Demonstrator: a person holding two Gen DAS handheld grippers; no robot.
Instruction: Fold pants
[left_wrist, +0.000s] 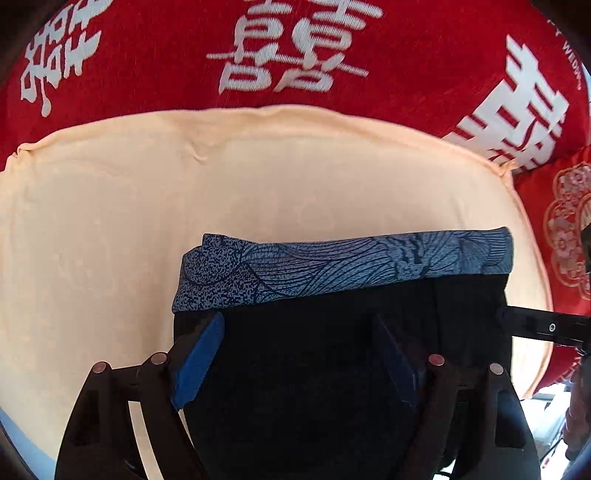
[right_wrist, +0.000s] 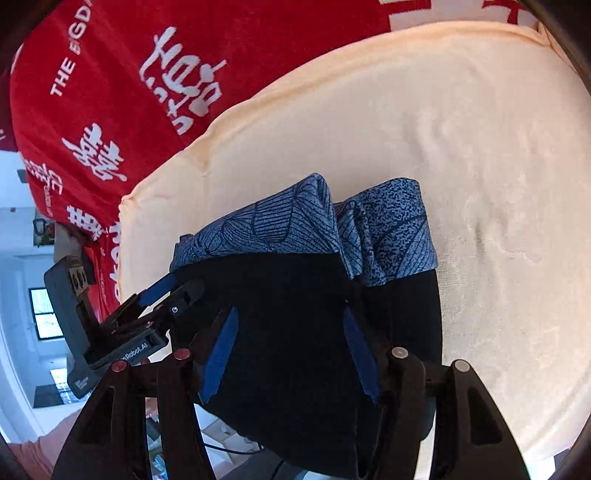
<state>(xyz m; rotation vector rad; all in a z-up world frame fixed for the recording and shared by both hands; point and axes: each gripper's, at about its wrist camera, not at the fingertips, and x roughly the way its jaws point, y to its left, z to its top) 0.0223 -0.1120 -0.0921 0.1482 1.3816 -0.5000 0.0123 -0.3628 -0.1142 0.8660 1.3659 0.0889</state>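
The pants (left_wrist: 317, 354) are black with a blue patterned waistband (left_wrist: 343, 262). They lie on a cream towel (left_wrist: 110, 206). My left gripper (left_wrist: 299, 325) is open, its blue-padded fingers spread over the black cloth just below the waistband. In the right wrist view the pants (right_wrist: 295, 325) lie bunched, the waistband (right_wrist: 303, 225) folded into two humps. My right gripper (right_wrist: 290, 317) is open over the black cloth. The other gripper (right_wrist: 162, 291) reaches in from the left at the pants' edge; it also shows in the left wrist view (left_wrist: 546, 326).
The cream towel (right_wrist: 461, 147) covers a red cloth with white characters (left_wrist: 295, 48), (right_wrist: 110, 92). A red patterned cushion (left_wrist: 565, 229) sits at the right. The towel's near edge (right_wrist: 517, 446) drops off toward the room below.
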